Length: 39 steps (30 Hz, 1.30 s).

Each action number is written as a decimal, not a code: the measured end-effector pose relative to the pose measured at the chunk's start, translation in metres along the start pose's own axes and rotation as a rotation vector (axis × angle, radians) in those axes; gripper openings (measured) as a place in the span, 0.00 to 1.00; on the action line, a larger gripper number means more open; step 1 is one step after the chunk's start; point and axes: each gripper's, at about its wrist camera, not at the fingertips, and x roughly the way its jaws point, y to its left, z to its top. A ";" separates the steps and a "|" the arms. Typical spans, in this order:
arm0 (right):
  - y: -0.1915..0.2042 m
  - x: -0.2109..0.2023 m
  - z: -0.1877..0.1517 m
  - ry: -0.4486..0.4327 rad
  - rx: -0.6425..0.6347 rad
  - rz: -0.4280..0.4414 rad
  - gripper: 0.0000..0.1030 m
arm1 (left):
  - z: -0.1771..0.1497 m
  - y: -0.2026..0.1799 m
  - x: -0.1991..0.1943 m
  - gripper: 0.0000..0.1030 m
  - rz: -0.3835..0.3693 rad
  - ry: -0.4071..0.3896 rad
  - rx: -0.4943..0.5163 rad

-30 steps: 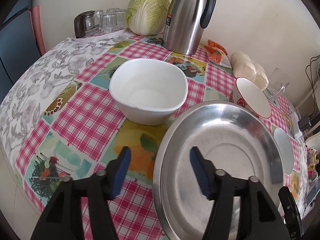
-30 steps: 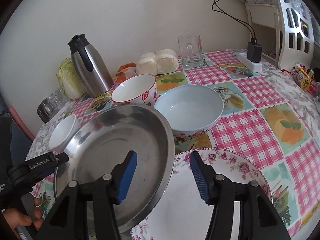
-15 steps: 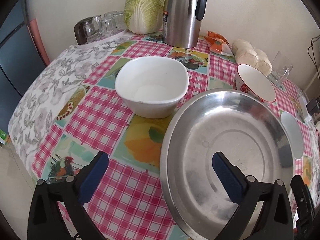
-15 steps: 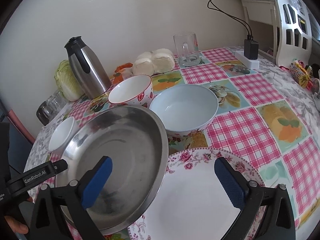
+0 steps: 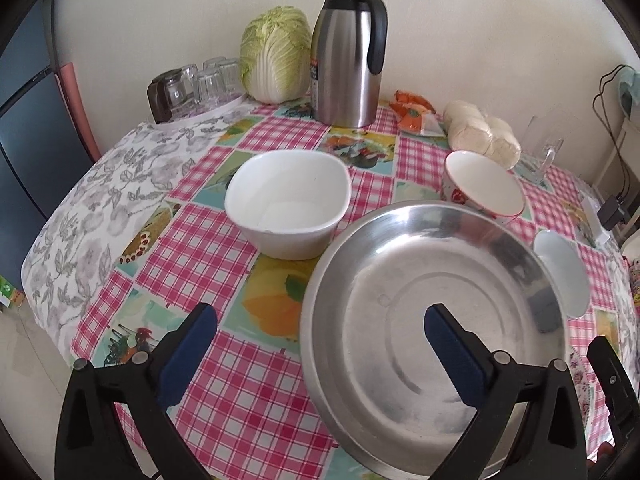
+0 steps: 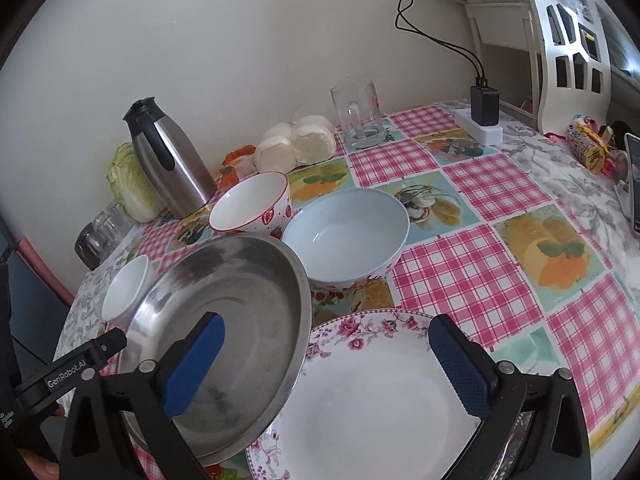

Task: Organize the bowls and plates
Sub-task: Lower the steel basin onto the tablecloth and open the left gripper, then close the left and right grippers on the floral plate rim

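A steel plate point(image 5: 420, 320) lies on the checked tablecloth, its right edge resting on a floral china plate point(image 6: 372, 392). My left gripper point(image 5: 320, 356) is open, its fingers either side of the steel plate's left rim. My right gripper point(image 6: 328, 364) is open above both plates' near edges. A square white bowl point(image 5: 288, 204) stands left of the steel plate point(image 6: 224, 320). A strawberry-print bowl point(image 6: 252, 206) and a pale blue bowl point(image 6: 346, 236) stand behind the plates.
A steel thermos point(image 5: 348, 56), a cabbage point(image 5: 276, 56) and upturned glasses point(image 5: 192, 88) stand along the wall. Wrapped buns point(image 6: 296, 146), a glass mug point(image 6: 360, 116), a power strip point(image 6: 480, 128) and snacks point(image 6: 592, 148) sit at the back right.
Both grippers have opened wide and drawn back a little. The steel plate has settled lower with its edge on the floral plate.
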 end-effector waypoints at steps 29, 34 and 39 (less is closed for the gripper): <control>-0.095 -0.044 -0.016 -0.035 0.138 -0.071 1.00 | -0.051 -0.074 -0.076 1.00 -0.228 -0.122 0.006; -0.108 -0.032 -0.027 0.034 0.209 -0.069 1.00 | -0.066 -0.072 -0.071 1.00 -0.209 -0.062 -0.016; -0.112 -0.024 -0.034 0.076 0.233 -0.070 1.00 | -0.078 -0.057 -0.058 1.00 -0.201 0.031 -0.116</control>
